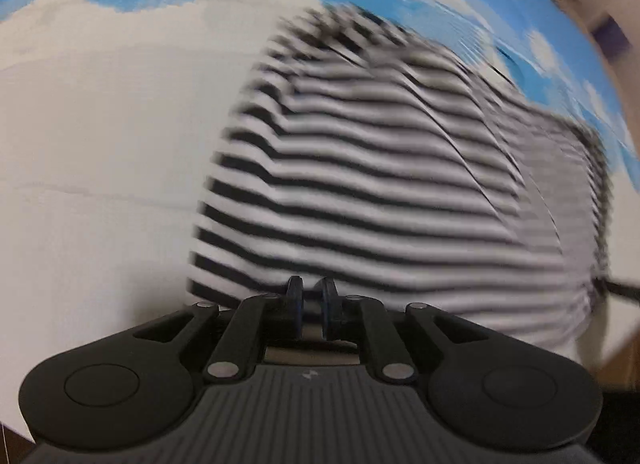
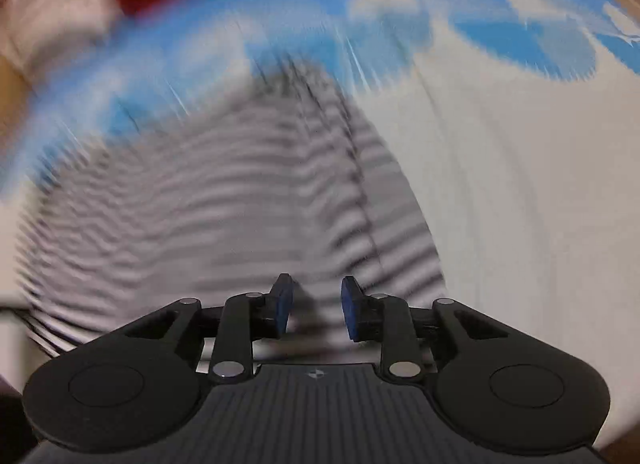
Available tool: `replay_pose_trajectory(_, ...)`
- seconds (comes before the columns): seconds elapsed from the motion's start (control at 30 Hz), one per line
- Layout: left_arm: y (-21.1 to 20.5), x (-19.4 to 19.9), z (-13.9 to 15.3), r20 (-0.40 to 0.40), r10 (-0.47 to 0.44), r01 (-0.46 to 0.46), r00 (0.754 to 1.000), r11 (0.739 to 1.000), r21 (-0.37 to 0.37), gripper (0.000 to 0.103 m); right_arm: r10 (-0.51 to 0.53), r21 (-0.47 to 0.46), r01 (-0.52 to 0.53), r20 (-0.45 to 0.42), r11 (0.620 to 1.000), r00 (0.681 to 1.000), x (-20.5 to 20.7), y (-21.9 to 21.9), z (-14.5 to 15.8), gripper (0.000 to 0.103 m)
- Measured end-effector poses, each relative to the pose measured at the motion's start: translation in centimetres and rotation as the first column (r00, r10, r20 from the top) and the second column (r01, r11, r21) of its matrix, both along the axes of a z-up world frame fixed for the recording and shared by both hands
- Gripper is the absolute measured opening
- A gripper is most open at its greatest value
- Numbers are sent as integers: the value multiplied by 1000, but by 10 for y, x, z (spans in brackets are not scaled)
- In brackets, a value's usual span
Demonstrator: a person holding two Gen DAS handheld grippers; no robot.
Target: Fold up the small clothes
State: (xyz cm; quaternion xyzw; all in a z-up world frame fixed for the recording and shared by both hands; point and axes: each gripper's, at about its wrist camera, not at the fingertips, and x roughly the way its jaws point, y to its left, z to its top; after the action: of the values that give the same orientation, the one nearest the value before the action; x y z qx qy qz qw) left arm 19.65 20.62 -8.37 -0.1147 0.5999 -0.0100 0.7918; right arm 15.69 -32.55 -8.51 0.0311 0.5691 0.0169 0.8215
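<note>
In the left wrist view, the left hand-held gripper [image 1: 312,310] stands only a crack apart with nothing between its pads, poised over the near edge of the striped garment [image 1: 380,184] lying on the cloud-print sheet [image 1: 100,144]. In the right wrist view, the right hand-held gripper [image 2: 316,306] is partly open and empty above that blurred garment [image 2: 200,204].

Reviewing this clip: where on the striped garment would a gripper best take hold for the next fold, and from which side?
Probably the striped garment at its near hem, each gripper coming from above at its own corner. It lies flat on the cloud-print sheet, so only an edge gives the jaws cloth to pinch. Blur hides finer detail.
</note>
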Motion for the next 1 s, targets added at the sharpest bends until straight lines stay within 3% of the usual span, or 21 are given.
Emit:
replay_pose_trajectory(0.07,9,0,12,52,75,-76,996,997,18,20,-28,-11,28,24,1000,999,7,3,6,27)
replay_pose_trajectory(0.13,13,2,29,147,108,-109,983,994,3,25,-45,-16,48,136,999,990,13,11,23,28)
replay_pose_trajectory(0.2,10,7,40,212,116,-105,970,992,-63,25,-41,34,33,237,999,971,15,17,41,29)
replay_pose_trajectory(0.3,-4,18,44,239,85,-43,967,984,-175,25,-22,124,-18,316,992,949,27,30,53,30)
replay_pose_trajectory(0.4,-27,30,40,241,1,48,970,979,-196,25,25,170,-80,304,982,952,36,45,53,30)
replay_pose_trajectory(0.47,-48,35,30,206,-63,98,976,982,-161,31,60,167,-108,267,980,962,44,57,44,31)
replay_pose_trajectory(0.53,-68,42,5,112,-119,127,987,989,-72,32,84,68,-98,185,993,979,54,69,23,32)
replay_pose_trajectory(0.6,-72,49,-7,72,-116,119,991,992,-32,32,68,6,-69,116,998,991,61,69,9,32)
replay_pose_trajectory(0.77,-50,49,7,125,-8,21,992,995,-102,32,44,31,-49,136,998,990,63,66,15,33)
replay_pose_trajectory(0.9,-28,35,23,182,36,-14,983,992,-123,32,28,31,-34,173,999,984,56,55,21,33)
replay_pose_trajectory(1.0,-14,14,36,256,35,-10,966,995,-99,32,-11,40,3,212,999,977,47,40,31,33)
